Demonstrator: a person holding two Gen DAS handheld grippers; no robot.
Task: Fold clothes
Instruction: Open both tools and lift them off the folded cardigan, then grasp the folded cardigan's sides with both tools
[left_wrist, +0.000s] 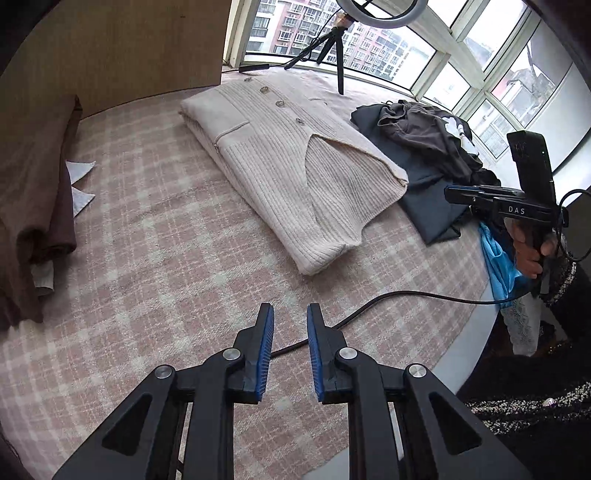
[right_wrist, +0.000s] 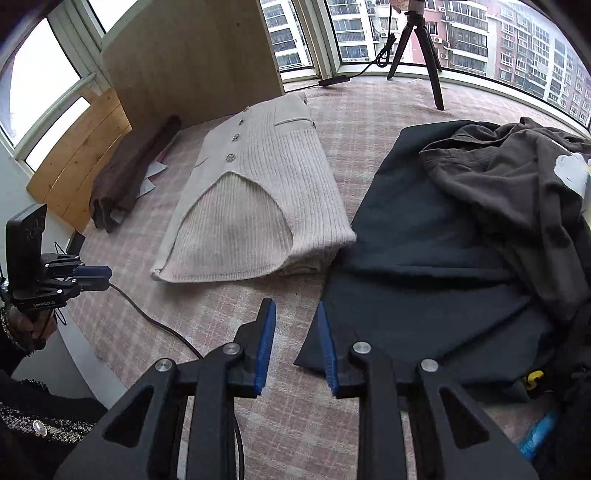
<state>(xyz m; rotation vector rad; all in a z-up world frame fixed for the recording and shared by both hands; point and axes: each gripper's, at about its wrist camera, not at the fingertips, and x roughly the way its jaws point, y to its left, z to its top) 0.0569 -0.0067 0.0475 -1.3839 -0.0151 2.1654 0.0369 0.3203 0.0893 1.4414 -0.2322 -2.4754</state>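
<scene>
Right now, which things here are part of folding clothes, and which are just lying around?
For the job: beige cardigan, dark grey garment, black cloth, brown garment.
Lying about: tripod, black cable, wooden board.

We read "DAS" in white letters on the black body of the right tool (left_wrist: 515, 210), at three o'clock; "GenRobot.AI" marks the left tool (right_wrist: 44, 303), at nine o'clock.

Left gripper (left_wrist: 290, 317) at lower centre of its frame, blue pads (left_wrist: 266, 350) apart, nothing between. Right gripper (right_wrist: 295, 317) likewise parted, empty; seen also at right edge, gripped by hand (left_wrist: 532, 251).
</scene>
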